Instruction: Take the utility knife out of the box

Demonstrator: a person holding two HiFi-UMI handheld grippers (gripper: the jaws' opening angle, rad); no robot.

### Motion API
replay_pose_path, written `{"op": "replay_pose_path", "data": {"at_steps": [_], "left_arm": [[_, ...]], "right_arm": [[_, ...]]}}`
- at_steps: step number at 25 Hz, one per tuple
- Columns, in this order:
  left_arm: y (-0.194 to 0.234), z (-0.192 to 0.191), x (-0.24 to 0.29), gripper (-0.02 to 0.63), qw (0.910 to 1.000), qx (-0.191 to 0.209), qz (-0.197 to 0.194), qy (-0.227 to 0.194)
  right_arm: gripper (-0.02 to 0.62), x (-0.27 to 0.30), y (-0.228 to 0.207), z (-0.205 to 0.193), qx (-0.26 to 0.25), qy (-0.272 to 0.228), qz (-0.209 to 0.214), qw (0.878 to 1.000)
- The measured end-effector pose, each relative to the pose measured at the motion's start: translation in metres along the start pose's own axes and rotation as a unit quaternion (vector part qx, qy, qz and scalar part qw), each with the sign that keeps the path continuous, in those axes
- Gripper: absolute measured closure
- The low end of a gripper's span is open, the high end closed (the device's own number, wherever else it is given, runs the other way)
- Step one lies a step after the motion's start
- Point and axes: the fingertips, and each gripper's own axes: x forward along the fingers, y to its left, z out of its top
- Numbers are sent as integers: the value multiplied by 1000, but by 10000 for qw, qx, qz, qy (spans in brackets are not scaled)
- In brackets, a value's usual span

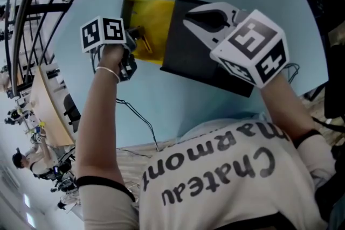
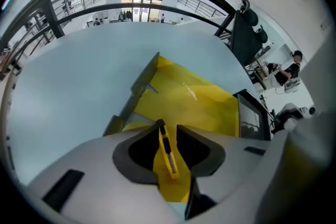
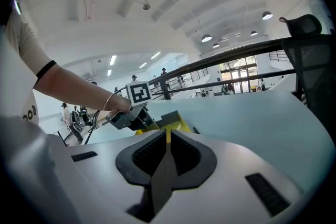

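The utility knife is in the box, a slim yellow stick standing edge-on against the yellow lining, right in the gap of the left tongs. By the look of it this is a light, rigid little tool with a smooth plastic shell, so it could skid or twist if pinched near one end. The mid-body, across the flat sides, looks like the place to take it, keeping clear of the blade tip.

The left tongs sit partly apart with the knife between the pads. There is lining showing on either side of it, so I read no squeeze on it yet.

The left hand drops in from the box's open end, wrist bent and the tool pitched steeply down into the tray.

Across the way, the right tongs are pinched flat on the thin black lid, holding it back off the opening. That forearm comes in from the near right and lies far closer to level. The box itself rests on the pale blue desk.
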Motion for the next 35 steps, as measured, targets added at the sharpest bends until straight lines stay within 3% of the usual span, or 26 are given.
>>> {"op": "replay_pose_path", "data": {"at_steps": [4, 8, 10, 18, 29, 35], "left_arm": [[24, -11, 12, 503, 9994, -262, 194, 75], [19, -11, 9, 463, 9988, -476, -39, 65], [16, -14, 11, 440, 9989, -450, -84, 141], [27, -15, 19, 450, 9989, -392, 50, 258], [36, -20, 24, 486, 9969, 147, 578, 522], [40, -18, 20, 540, 9968, 118, 627, 474]], "right_arm": [[546, 0, 8, -11, 143, -4, 60, 9999], [546, -10, 6, -11, 83, 40, -14, 10000], [546, -12, 5, -14, 80, 50, -26, 10000], [546, -5, -2, -22, 151, 28, -44, 9999], [546, 0, 3, -23, 220, -56, -23, 9997], [546, -8, -2, -21, 239, -74, -107, 9996]]}}
